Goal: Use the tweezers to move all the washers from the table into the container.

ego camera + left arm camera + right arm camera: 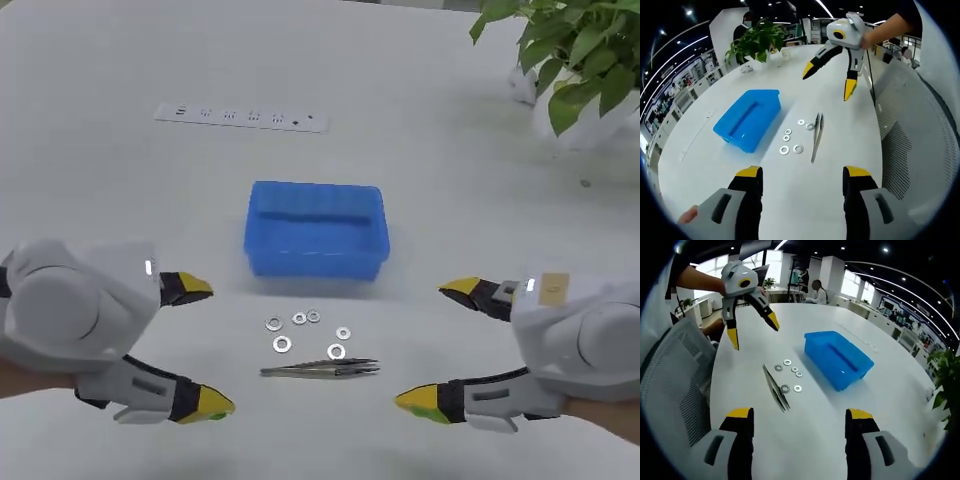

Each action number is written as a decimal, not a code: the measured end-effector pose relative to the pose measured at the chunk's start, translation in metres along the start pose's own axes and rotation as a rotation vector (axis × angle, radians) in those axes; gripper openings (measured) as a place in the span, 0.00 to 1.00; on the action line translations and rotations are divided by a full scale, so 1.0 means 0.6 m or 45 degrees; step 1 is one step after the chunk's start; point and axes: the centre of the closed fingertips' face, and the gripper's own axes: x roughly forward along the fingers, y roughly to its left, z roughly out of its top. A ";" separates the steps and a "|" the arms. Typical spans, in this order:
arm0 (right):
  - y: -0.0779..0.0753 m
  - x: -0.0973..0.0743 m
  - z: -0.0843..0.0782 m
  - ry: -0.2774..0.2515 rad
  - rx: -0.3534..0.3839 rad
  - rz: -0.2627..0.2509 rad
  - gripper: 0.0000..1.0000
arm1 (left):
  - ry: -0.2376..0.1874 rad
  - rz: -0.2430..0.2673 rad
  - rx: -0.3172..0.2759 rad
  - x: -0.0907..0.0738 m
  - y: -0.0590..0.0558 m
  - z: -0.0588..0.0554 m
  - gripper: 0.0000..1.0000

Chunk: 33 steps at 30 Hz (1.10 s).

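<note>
Now left gripper [205, 345] and right gripper [432, 345] hang wide open, flanking tweezers [320, 369] and loose washers [282, 344] near blue container [316, 262]

Left gripper [803, 175], jaws spread, faces the tweezers [816, 136], washers [784, 149] lying between them and the blue container [747, 120]

A white power strip [241, 117] lies flat on the white table [100, 180], well beyond the left tongs [215, 346]. A leafy green plant [570, 50] stands on the table far past the right tongs [422, 345], out to their right. A grey mesh chair [675, 385] stands at the table's edge, near both tongs
</note>
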 end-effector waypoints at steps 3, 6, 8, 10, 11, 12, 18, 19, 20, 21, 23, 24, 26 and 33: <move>0.015 0.015 0.001 0.014 -0.036 0.033 0.71 | -0.003 -0.010 0.003 0.010 -0.005 0.002 0.69; 0.032 0.030 0.005 0.025 -0.043 0.081 0.66 | -0.011 -0.023 0.010 0.020 -0.010 0.005 0.67; 0.037 0.036 0.004 0.045 -0.055 0.097 0.61 | -0.008 -0.033 0.009 0.028 -0.011 0.005 0.66; 0.039 0.039 0.008 0.042 -0.072 0.105 0.54 | -0.007 -0.036 0.006 0.032 -0.010 0.002 0.64; 0.040 0.042 0.009 0.042 -0.072 0.116 0.51 | -0.010 -0.040 -0.004 0.035 -0.008 0.000 0.62; 0.039 0.043 0.010 0.042 -0.070 0.118 0.48 | -0.010 -0.043 -0.013 0.037 -0.007 -0.001 0.59; 0.047 0.065 0.006 0.066 -0.032 0.199 0.39 | 0.005 -0.078 -0.055 0.053 -0.009 -0.008 0.53; 0.049 0.069 0.003 0.080 -0.035 0.215 0.37 | 0.010 -0.079 -0.053 0.056 -0.009 -0.008 0.52; 0.053 0.075 -0.001 0.102 -0.046 0.231 0.35 | 0.013 -0.081 -0.052 0.058 -0.009 -0.009 0.51; 0.057 0.081 -0.002 0.109 -0.059 0.249 0.34 | 0.015 -0.086 -0.051 0.061 -0.010 -0.010 0.50; 0.062 0.092 -0.002 0.115 -0.066 0.267 0.33 | 0.014 -0.093 -0.054 0.067 -0.012 -0.008 0.50; 0.063 0.095 -0.001 0.115 -0.070 0.275 0.32 | 0.014 -0.097 -0.058 0.069 -0.014 -0.008 0.49; 0.066 0.102 0.002 0.120 -0.070 0.287 0.31 | 0.023 -0.105 -0.067 0.074 -0.017 -0.010 0.46; 0.075 0.110 0.004 0.132 -0.084 0.319 0.24 | 0.029 -0.116 -0.073 0.083 -0.022 -0.009 0.41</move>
